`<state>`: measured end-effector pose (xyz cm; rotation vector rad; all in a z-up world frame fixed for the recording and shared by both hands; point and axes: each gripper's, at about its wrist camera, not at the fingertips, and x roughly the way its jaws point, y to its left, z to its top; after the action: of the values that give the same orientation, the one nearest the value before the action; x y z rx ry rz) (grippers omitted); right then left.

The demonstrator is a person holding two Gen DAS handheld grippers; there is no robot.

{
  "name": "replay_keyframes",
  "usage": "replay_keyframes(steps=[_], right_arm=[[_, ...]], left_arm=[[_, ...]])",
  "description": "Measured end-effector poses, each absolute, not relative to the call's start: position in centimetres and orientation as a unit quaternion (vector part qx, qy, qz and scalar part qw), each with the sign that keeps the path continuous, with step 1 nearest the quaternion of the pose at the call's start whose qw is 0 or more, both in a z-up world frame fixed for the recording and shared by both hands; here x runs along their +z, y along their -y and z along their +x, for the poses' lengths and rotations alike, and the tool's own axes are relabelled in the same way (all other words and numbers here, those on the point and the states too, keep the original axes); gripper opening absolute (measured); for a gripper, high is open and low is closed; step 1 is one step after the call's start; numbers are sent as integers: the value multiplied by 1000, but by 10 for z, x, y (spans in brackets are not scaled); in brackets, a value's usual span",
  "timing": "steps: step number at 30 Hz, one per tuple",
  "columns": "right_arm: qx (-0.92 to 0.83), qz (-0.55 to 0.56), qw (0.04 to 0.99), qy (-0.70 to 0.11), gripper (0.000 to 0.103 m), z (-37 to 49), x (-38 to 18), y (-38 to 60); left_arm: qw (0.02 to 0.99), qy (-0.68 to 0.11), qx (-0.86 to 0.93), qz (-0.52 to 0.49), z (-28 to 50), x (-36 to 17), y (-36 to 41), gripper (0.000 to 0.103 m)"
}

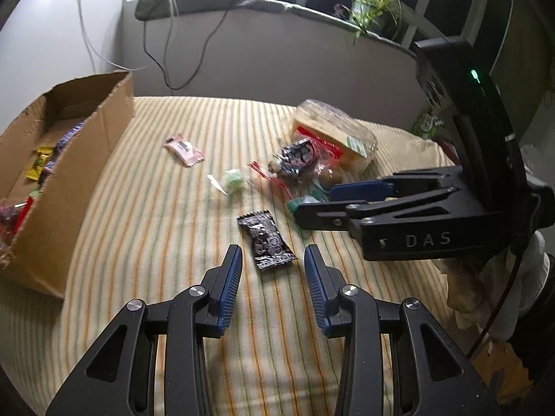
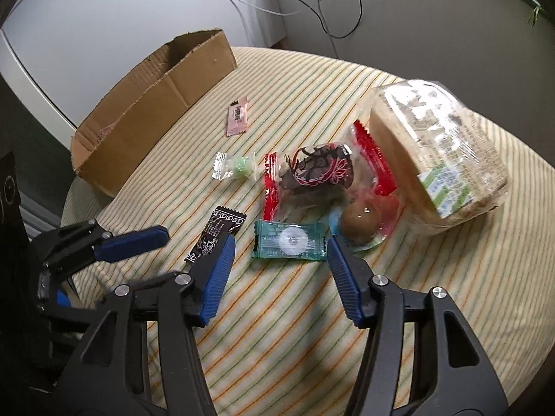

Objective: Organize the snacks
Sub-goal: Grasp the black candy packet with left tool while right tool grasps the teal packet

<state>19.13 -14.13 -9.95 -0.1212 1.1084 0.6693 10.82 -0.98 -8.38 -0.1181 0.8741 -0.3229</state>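
A cardboard box (image 1: 100,145) with several snacks inside stands at the left of the striped table; it also shows in the right wrist view (image 2: 166,79). My left gripper (image 1: 274,260) is open, its tips on either side of a black wrapper (image 1: 265,241). My right gripper (image 2: 281,246) is open just in front of a teal candy packet (image 2: 291,239); the black wrapper (image 2: 216,232) lies beside its left finger. A pink wrapper (image 2: 237,116), a green candy (image 2: 239,170), a red-edged bag (image 2: 312,176) and a bread bag (image 2: 437,152) lie beyond.
The right gripper (image 1: 350,204) reaches in from the right in the left wrist view, and the left gripper (image 2: 114,242) shows at the left of the right wrist view. A wall with hanging cables (image 1: 194,52) and a sill with a plant (image 1: 374,3) stand behind the table.
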Motion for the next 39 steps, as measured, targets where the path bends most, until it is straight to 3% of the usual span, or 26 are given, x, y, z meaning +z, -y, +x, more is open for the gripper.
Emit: replay_keyframes(steps=[10, 11, 14, 19, 23, 39], right_arm=[[295, -79, 799, -518, 57, 195, -105, 130], [289, -88, 801, -517, 51, 194, -105, 128], [277, -114, 806, -512, 44, 194, -106, 123], [273, -131, 807, -507, 34, 194, -106, 122], [263, -124, 810, -509, 10, 199, -105, 131], [286, -91, 816, -494, 6, 180, -85, 151]], left_arm=[[887, -433, -153, -42, 121, -97, 22, 36], [887, -434, -152, -39, 123, -97, 22, 36], [887, -436, -147, -34, 124, -99, 23, 35], [889, -434, -141, -32, 124, -100, 20, 25], [890, -434, -139, -30, 126, -101, 19, 21], [900, -413, -127, -53, 118, -88, 0, 21]])
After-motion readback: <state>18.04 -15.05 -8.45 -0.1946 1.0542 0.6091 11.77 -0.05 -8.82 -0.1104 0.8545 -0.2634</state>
